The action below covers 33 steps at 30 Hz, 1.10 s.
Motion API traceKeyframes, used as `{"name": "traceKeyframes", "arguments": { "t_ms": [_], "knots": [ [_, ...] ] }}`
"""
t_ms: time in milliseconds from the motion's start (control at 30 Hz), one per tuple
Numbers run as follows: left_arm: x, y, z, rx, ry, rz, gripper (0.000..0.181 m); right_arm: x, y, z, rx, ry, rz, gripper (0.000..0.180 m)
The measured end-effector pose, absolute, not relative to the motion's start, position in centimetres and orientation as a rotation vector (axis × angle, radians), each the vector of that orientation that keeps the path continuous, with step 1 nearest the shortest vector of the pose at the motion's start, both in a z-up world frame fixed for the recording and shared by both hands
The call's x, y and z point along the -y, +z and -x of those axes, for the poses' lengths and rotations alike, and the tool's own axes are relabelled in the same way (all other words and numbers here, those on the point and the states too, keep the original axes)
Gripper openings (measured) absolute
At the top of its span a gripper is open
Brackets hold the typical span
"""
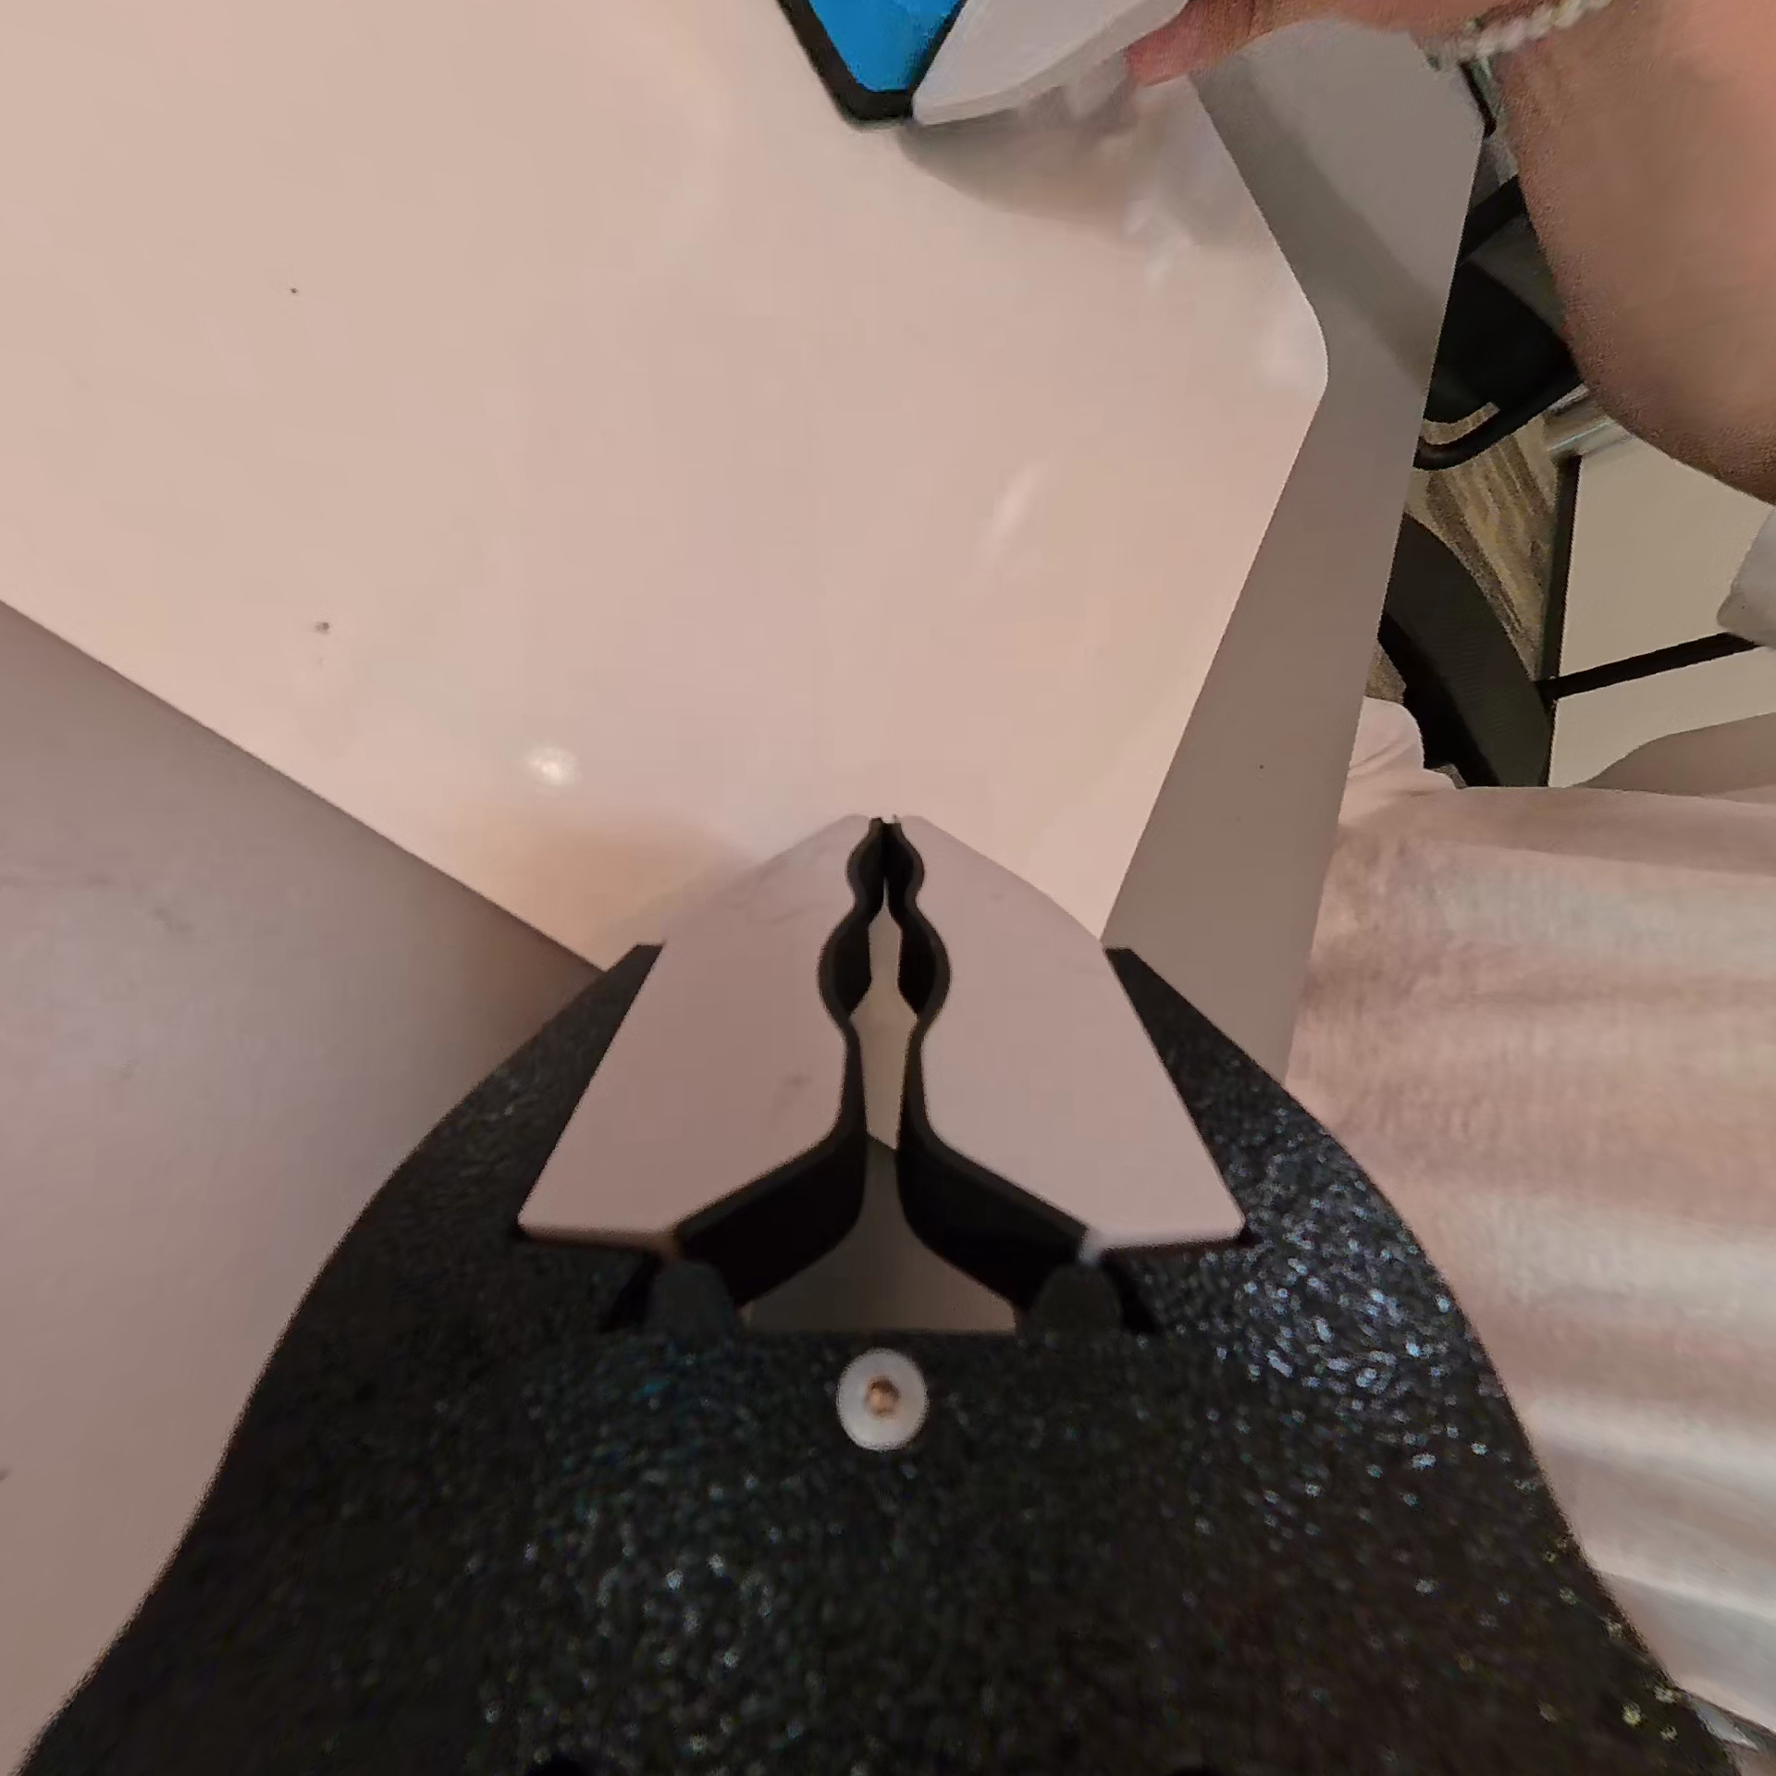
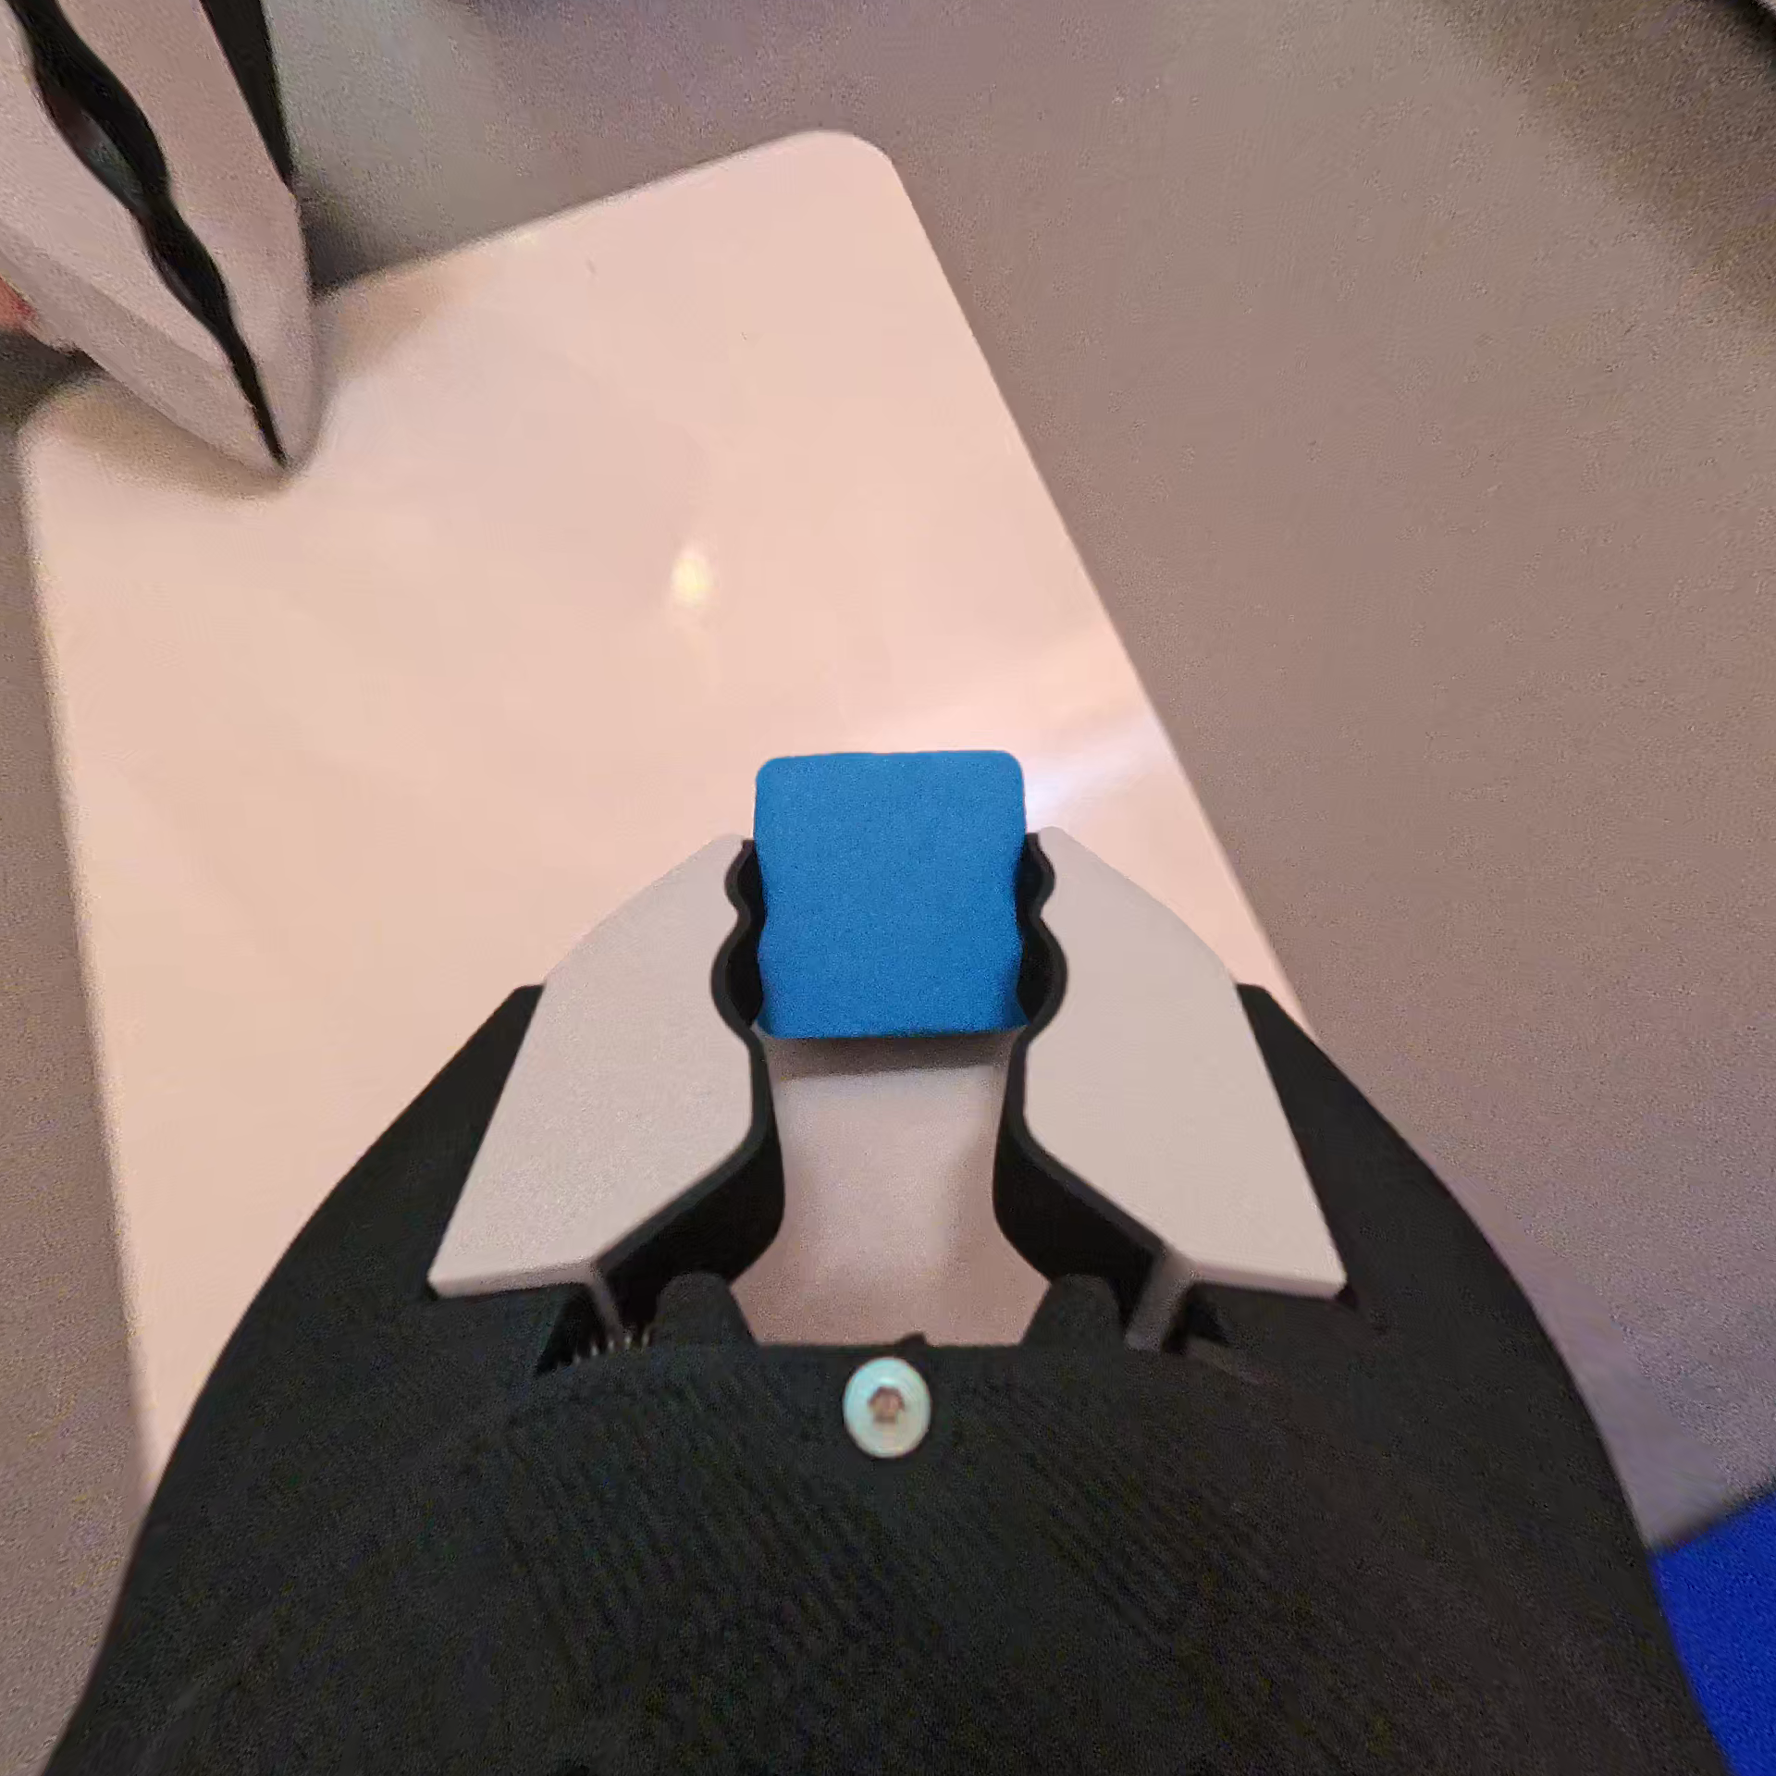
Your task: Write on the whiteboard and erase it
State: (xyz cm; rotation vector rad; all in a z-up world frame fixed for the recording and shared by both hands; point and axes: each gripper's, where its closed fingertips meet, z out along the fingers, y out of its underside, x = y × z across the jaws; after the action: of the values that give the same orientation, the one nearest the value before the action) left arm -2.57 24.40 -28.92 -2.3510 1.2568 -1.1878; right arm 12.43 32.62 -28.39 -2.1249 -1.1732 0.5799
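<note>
A small white whiteboard [image 1: 625, 461] with rounded corners lies flat on a grey table; it also shows in the right wrist view [image 2: 481, 625]. No writing shows on it. My left gripper [image 1: 884, 823] is shut and empty, its tips resting on the board near its edge; it shows at top left in the right wrist view [image 2: 274, 452]. My right gripper [image 2: 889, 841] is shut on a blue foam eraser [image 2: 886, 894] with a black felt base and holds it on the board. The eraser [image 1: 884, 48] and one right finger show at the top of the left wrist view.
The grey table [image 2: 1393, 432] surrounds the board. Its edge [image 1: 1365, 432] runs at the right in the left wrist view, with black chair legs [image 1: 1499, 384] beyond. A person's arm [image 1: 1653, 240] and pale sleeve [image 1: 1538, 1057] are at the right. A blue thing [image 2: 1720, 1634] sits at lower right.
</note>
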Motion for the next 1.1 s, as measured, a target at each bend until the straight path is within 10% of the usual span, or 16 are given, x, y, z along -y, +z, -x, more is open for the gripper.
{"name": "traceKeyframes", "arguments": {
  "t_ms": [867,1100],
  "knots": [
    [-24.5,-28.8,2.6,-1.232,-1.205,2.361,0.000,-27.2,-28.3,-16.4,1.216,0.339,2.161,0.052],
    [-24.5,-28.8,2.6,-1.220,-1.195,2.364,0.000,-32.7,-15.8,-26.1,0.762,0.084,2.035,0.052]
  ]
}}
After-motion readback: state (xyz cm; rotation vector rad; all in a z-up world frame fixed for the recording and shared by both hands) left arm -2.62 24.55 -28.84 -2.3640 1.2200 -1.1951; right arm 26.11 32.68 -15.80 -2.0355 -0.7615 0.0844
